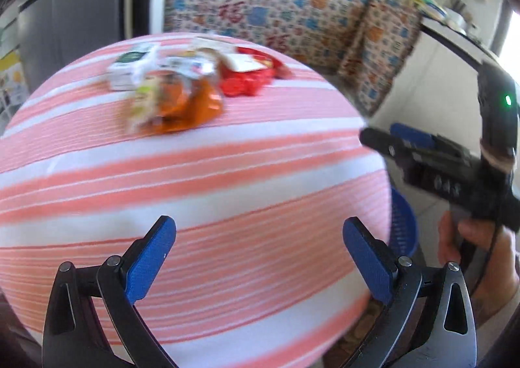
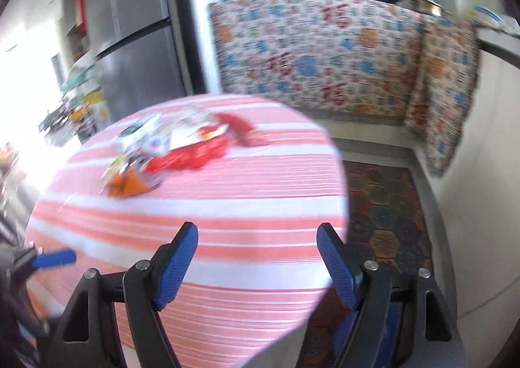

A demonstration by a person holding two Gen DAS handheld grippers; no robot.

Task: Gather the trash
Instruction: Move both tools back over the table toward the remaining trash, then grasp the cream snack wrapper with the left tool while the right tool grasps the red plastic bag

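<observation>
Left wrist view looks down a pink-and-white striped table (image 1: 201, 179) toward a heap of trash (image 1: 191, 82) on its far side: a white box (image 1: 130, 67), an orange wrapper (image 1: 191, 108), a red wrapper (image 1: 247, 78), and some paper or packets between them that blur makes hard to sort. The left gripper (image 1: 260, 257) has its jaws apart with only tablecloth between them. The right gripper (image 1: 419, 147) shows at the right of that view, off the table's edge, held in a hand (image 1: 468, 251); in its own view the right gripper (image 2: 258, 257) also stands wide open and empty. A blue basket (image 1: 403, 225) sits on the floor beside the table, below the right gripper, and is the likely place for the trash.

The step in hand looks like the reach toward the heap; nothing is collected yet. To do it well, I would slow down before arriving, since both views are smeared. Take an outer, single piece first: the orange wrapper is nearest and overlaps the others least. Come at it low, with one pad sliding under the crinkled edge instead of pressing straight down, so the jaws do not pinch the cloth and drag it. Close on a raised fold. Thin film may slip, so lift gently before carrying it over to the basket.
</observation>
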